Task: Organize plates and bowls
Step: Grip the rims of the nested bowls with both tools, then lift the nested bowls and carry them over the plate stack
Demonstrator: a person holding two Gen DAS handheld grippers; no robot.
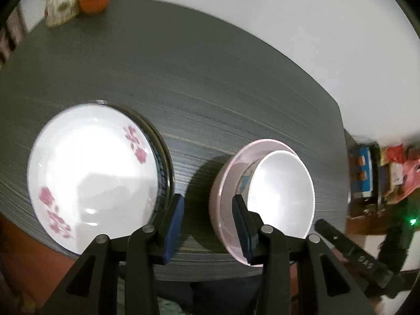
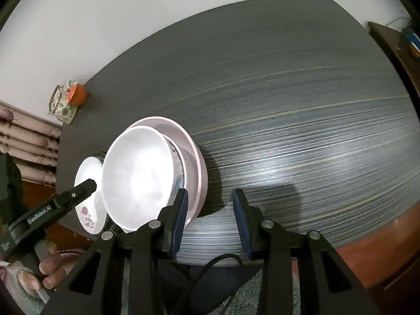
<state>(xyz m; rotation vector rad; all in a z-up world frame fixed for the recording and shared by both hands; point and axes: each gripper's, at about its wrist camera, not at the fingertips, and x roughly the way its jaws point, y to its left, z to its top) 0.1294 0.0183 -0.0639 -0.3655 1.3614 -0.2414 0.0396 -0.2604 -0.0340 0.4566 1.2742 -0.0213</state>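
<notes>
White bowl (image 2: 136,178) hides most of the flowered plate (image 1: 92,176) rightward

I am reading "GenRobot.AI" in white letters along the black side of my left hand-held gripper (image 2: 84,187), seen from the right wrist camera. Small markings on the other gripper's body are showing too blurred to read.

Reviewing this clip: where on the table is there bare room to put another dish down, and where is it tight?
Free: the wide stretch of table right of the pink bowl, out to the far edge, and the middle strip back towards the orange pot in the corner. Tight: the near edge, where the flowered plate sits close beside the pink bowl holding the white bowl.
</notes>
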